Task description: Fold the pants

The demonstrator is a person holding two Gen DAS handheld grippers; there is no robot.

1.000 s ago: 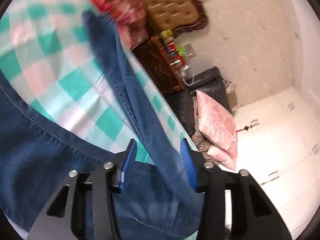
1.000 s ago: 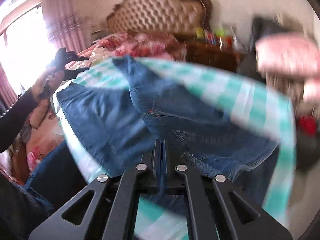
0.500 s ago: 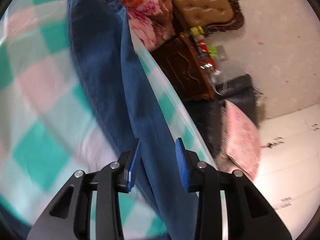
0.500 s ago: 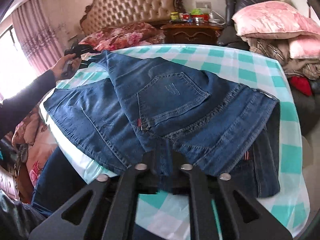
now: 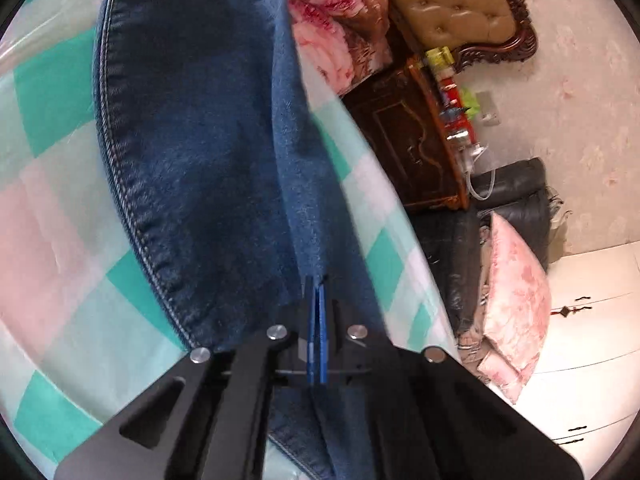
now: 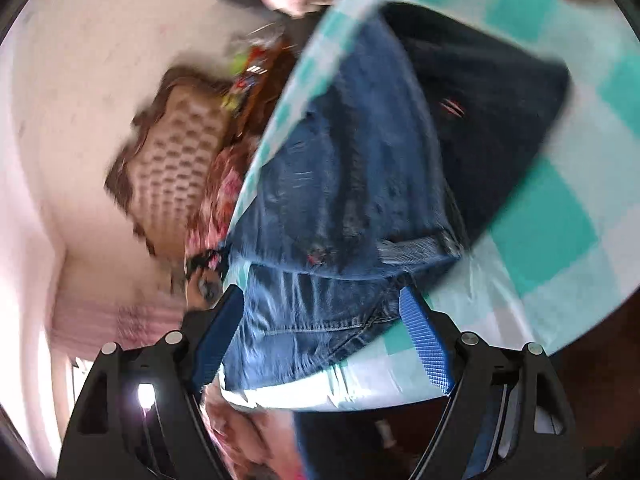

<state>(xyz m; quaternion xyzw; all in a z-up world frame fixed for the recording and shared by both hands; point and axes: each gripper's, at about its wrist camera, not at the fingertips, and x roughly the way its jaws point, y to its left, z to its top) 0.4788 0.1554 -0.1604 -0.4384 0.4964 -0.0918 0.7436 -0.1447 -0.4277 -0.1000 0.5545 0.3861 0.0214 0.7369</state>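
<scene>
Nearest the left wrist camera, the left gripper [image 5: 317, 300] had its blue pads pressed flat together, and a fold of the jeans [image 5: 200, 152] ran right up to them; whether cloth was actually nipped between the pads could not be told. Beyond the tips, the dark denim leg lay along the checked tablecloth [image 5: 52, 216], its stitched seam curving down the near side. Farther off stood a carved wooden nightstand [image 5: 404, 140] crowded with small bottles, a pink pillow [image 5: 516, 308] on a heap against a dark chair, and a tufted headboard [image 5: 448, 4] by the wall.

Close to the right wrist camera, which was rolled well over and blurred, the right gripper [image 6: 320, 340] had its jaws opening, the blue fingers [image 6: 424, 340] spread wide on either side of the jeans' hem without pressing it. Past them the denim [image 6: 352, 168] lay folded over itself on the green, pink and white cloth [image 6: 560, 208], with the headboard [image 6: 176, 160] behind.
</scene>
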